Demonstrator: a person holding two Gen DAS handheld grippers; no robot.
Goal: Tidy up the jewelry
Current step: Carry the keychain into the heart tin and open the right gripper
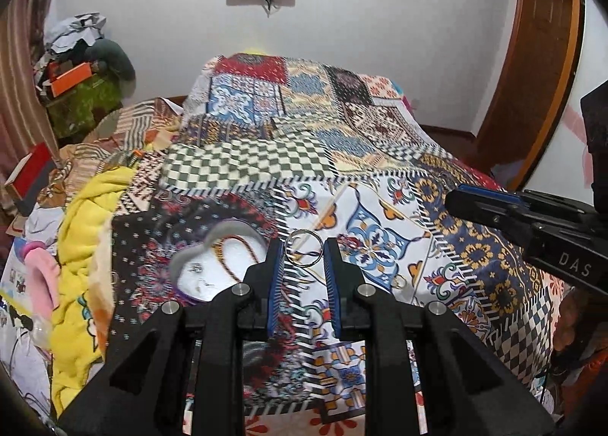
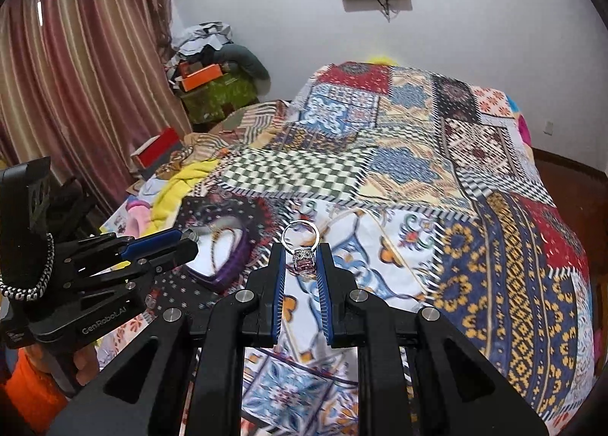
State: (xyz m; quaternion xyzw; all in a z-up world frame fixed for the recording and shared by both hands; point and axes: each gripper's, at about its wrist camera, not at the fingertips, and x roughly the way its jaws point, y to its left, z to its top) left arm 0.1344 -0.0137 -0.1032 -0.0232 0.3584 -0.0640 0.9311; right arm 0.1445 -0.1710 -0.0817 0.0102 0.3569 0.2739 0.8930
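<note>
1. Now, the left gripper [image 1: 304, 251] pinches a plain silver ring [image 1: 304, 252] at its fingertips, hoop upright, above the patchwork bedspread [image 1: 380, 154].
2. The heart-shaped jewelry box [image 1: 224, 265] lies just left of it, nearer this hand.
3. The right gripper [image 2: 300, 259] clamps a stone-set ring [image 2: 302, 251], band pointing forward, further from the box.

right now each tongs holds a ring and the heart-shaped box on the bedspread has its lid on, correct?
Not quite. Both the left tongs and right tongs grip rings, but the heart-shaped box lies open, its white lining showing in the left wrist view.
</note>
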